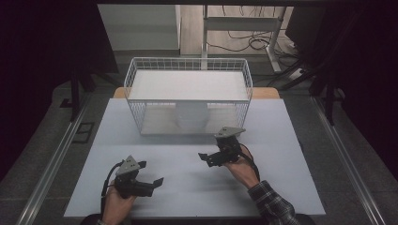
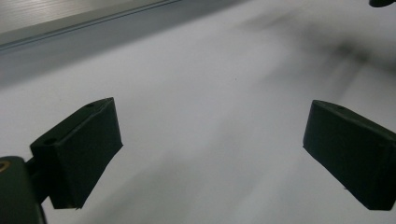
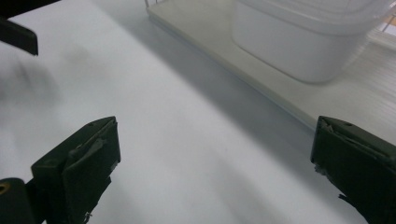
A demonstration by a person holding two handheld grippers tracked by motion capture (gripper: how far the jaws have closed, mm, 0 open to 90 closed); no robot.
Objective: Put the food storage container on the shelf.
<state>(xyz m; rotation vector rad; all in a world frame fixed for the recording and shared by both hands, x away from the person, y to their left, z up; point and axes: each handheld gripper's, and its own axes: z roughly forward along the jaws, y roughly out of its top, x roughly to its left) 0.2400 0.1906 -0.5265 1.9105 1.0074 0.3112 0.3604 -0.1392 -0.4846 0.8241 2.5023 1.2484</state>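
Nearest me, my left claw [image 1: 157,181] rests low over the bare white table [image 1: 281,187] with its jaws spread wide and nothing between them, parked out of the way, I judge. A little farther out, my right claw [image 1: 202,157] is just as wide open and empty, facing the open front of the wire rack [image 1: 187,65]. Beyond it the white tub [image 3: 299,42] sits on the rack's lower shelf under the upper board, near the front edge where a claw could reach it.

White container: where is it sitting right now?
High view: the white container stands on the lower level of the wire basket shelf, at centre, just beyond the right hand-held gripper.
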